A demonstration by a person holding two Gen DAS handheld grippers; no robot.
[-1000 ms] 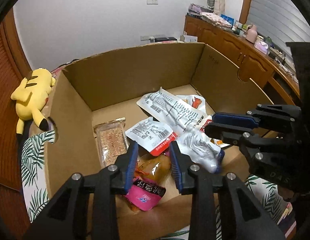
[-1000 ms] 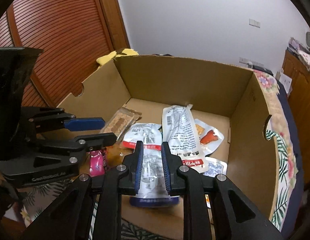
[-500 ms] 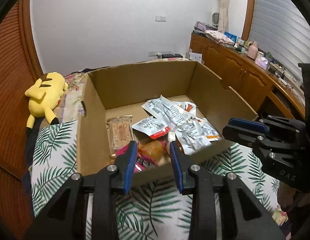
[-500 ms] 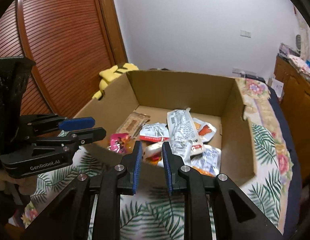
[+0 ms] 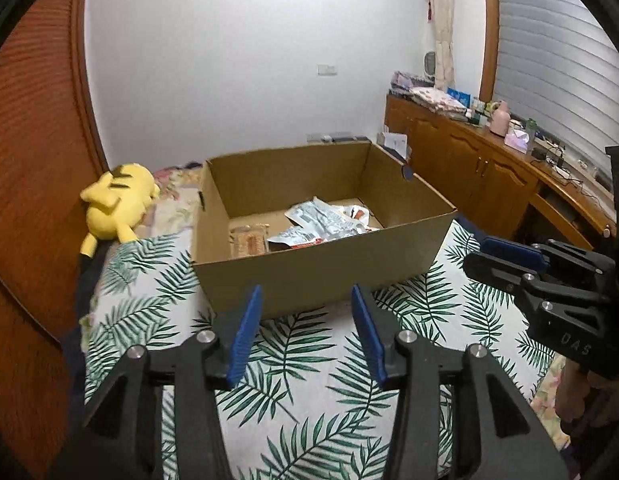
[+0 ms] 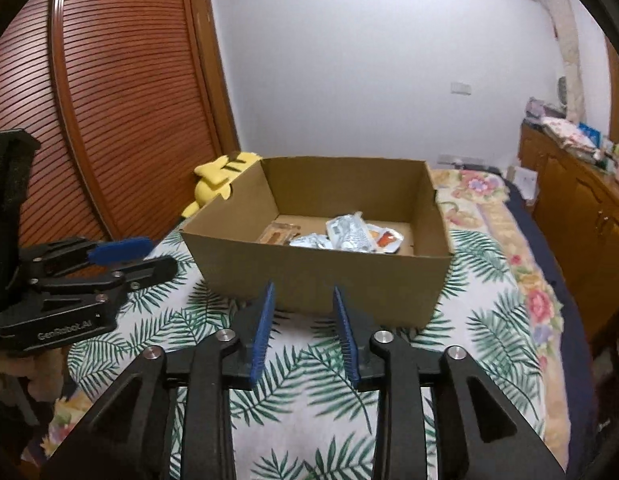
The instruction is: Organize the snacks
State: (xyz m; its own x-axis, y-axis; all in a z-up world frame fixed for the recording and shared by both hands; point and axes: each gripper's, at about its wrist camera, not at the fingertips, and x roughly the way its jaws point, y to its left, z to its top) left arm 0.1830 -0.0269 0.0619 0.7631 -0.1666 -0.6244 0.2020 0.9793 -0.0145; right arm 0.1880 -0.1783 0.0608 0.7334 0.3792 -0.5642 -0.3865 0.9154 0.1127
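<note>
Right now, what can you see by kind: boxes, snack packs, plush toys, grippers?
Box: 1
Snack packs: 4 told apart, brown, silver, white, orange; the near wall may hide more
Plush toy: 1
Grippers: 2, left, right, both open
Total: 8

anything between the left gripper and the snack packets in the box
Yes: the near wall of the cardboard box stands between the left gripper and the snack packets lying inside. The gripper would have to go over the rim.
</note>
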